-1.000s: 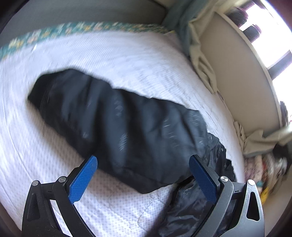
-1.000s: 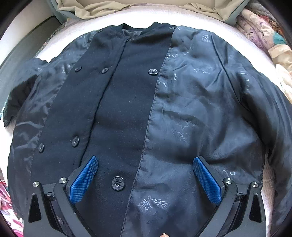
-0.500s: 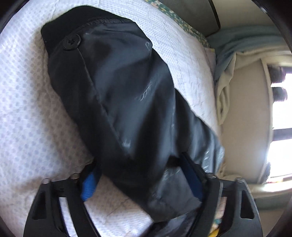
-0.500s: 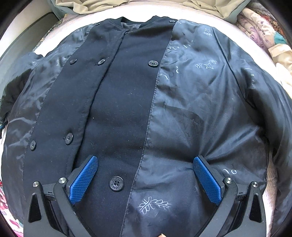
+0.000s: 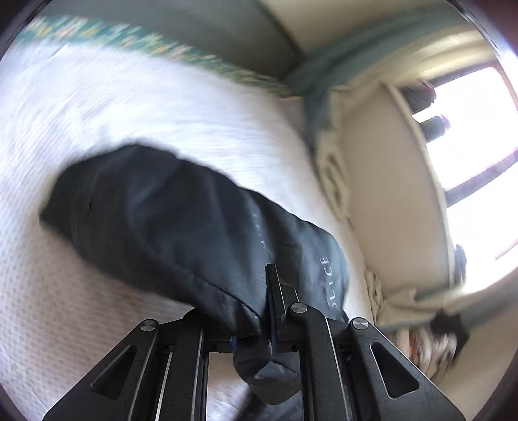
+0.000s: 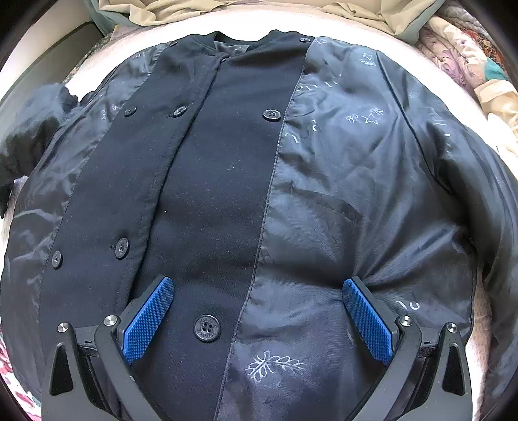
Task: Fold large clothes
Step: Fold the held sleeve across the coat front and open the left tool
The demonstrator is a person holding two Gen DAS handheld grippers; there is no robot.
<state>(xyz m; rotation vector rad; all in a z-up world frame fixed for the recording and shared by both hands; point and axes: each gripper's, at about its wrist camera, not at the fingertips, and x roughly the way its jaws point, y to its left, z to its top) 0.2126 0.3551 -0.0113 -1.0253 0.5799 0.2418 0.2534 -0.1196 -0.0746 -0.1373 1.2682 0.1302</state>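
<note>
A large black jacket (image 6: pixel 233 194) lies spread on the bed, front up, with buttons down the middle and shiny lining panels with white drawings on both sides. My right gripper (image 6: pixel 257 291) is open, its blue pads pressed on the jacket's lower front, empty. In the left wrist view my left gripper (image 5: pixel 259 311) is shut on the jacket's sleeve (image 5: pixel 181 220), pinching the fabric near its upper end. The sleeve's cuff end lies on the white bedcover (image 5: pixel 136 107). The sleeve also shows at the left edge of the right wrist view (image 6: pixel 29 129).
A beige and teal blanket (image 6: pixel 265 9) is bunched past the jacket's collar. Patterned bedding (image 6: pixel 469 64) is piled at the right. In the left wrist view a cream wall (image 5: pixel 398 207) and a bright window (image 5: pixel 479 145) stand to the right of the bed.
My left gripper went from open above the sleeve to shut on it, and the sleeve has been lifted and shifted. My right gripper moved slightly forward over the jacket front, still open.
</note>
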